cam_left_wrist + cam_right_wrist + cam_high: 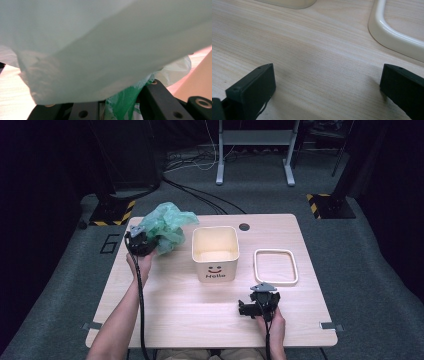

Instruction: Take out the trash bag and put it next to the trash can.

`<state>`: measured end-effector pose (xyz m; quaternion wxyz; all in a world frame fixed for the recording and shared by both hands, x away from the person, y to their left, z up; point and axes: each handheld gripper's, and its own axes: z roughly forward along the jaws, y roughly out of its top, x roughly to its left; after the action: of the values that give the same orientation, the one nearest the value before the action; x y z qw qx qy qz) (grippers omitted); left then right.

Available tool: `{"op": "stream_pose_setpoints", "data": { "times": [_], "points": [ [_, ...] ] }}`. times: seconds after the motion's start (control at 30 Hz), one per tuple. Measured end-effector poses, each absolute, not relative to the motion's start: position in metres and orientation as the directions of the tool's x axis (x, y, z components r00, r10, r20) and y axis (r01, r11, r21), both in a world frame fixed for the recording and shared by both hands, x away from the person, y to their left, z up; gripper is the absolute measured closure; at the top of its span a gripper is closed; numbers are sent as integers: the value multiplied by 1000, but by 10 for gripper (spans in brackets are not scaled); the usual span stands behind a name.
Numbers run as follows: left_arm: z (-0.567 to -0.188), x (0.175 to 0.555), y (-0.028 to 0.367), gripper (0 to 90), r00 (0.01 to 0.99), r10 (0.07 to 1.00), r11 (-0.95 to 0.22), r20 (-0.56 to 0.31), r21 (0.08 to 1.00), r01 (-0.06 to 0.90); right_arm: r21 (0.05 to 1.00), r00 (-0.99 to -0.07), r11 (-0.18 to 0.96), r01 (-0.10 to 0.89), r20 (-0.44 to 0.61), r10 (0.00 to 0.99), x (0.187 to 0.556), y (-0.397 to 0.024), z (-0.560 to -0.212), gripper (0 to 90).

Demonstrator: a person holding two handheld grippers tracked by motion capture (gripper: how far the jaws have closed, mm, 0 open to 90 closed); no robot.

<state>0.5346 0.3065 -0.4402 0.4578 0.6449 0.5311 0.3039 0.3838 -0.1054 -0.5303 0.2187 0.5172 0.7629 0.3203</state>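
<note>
**Ben:** Looking at the green bag (166, 226), where is it?

**Mia:** It is at the back left of the table (165, 310), bunched up in the left gripper (141, 241). The jaws are pinched shut on a fold of the bag. In the left gripper view the green plastic (120, 102) sits squeezed between the two black jaws.

**Ben:** And the bin?

**Mia:** The cream bin (215, 253) stands just to the right of the bag, mouth up. So I think the bag has to go right and over the rim.

**Ben:** Which hand is closer to the bin?

**Mia:** The left one. The right gripper (260, 304) is down near the front edge, well apart from the bin. Its jaws are wide apart with nothing in them, only bare wood between.

**Ben:** What is that ring thing?

**Mia:** The cream frame (276, 266) lies flat, right of the bin.
</note>
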Motion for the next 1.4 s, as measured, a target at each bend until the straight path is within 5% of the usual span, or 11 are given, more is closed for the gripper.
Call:
{"op": "stream_pose_setpoints", "data": {
  "times": [0.67,1.2,1.4],
  "points": [
    [-477,533,308,717,251,966,-64,-55,894,444,715,-371,261,648,-3,928,384,-105,-530,0],
    [-472,505,305,39,311,944,-71,-114,848,525,715,-373,263,648,-3,928,384,-105,-530,0],
    [-472,490,304,0,337,935,-86,-110,852,516,715,-372,263,648,-4,928,384,-105,-530,0]
  ]
}}
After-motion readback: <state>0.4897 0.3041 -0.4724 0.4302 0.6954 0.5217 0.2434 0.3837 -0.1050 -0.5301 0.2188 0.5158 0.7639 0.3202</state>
